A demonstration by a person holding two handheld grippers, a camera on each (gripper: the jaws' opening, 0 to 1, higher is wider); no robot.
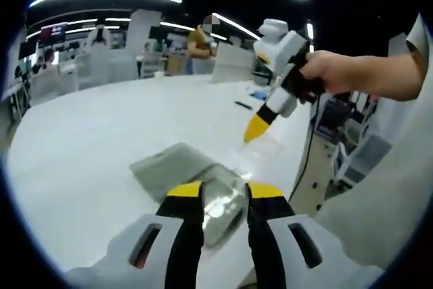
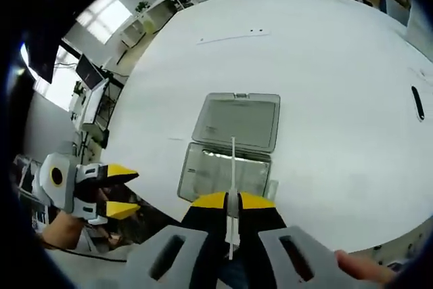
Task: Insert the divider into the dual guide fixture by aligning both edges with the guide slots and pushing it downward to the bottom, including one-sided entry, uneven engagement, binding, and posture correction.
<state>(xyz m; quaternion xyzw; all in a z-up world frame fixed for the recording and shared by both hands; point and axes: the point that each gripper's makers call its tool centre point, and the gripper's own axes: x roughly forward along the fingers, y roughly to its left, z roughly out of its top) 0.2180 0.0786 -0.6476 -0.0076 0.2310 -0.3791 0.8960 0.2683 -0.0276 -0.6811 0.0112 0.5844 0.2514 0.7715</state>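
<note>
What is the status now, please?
Right tool shut on divider, held above the open box. Left tool open, at box edge. Divider not yet in slots. Nothing in the way.

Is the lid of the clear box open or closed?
Open. In the right gripper view the lid lies flipped back flat on the white table, beyond the clear box, whose top is uncovered.
</note>
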